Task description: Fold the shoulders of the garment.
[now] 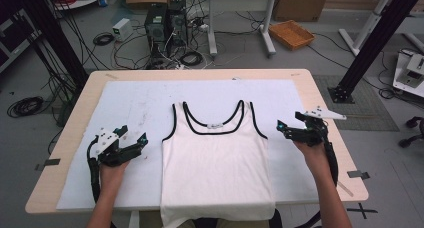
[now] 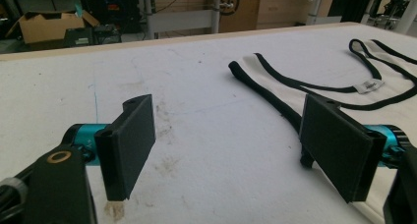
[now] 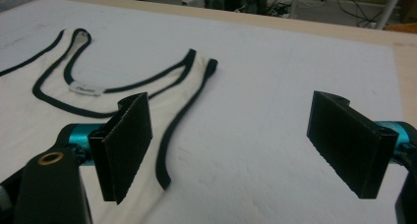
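Left gripper [image 1: 131, 144] with fingers [image 2: 129, 150] spread wide, nothing between them, hovering low over the white mat [image 1: 130, 108], just beside the left edge of the tank top [image 1: 216, 158]. In the left gripper view, black trim of the armhole running close past the far finger, not touched by it as far as can be told. Right gripper [image 1: 286, 129] likewise wide apart at the fingers [image 3: 127, 143], holding nothing, set just off the garment's right shoulder strap; in the right gripper view, black-edged armhole curving down beside the nearer finger, bare mat between the two. Each tool held in a hand, forearms entering from the near side.

White tank top lying flat, front up, in the middle of the mat, neckline and straps toward the far edge, small label [image 1: 216, 125] inside the neck, hem hanging over the near edge of the tabletop [image 1: 320, 95]. Mat stained in places, covering most of the pale wooden surface.

Beyond, on the floor: computer towers [image 1: 165, 23], tangled cables, an orange tray [image 1: 291, 34].
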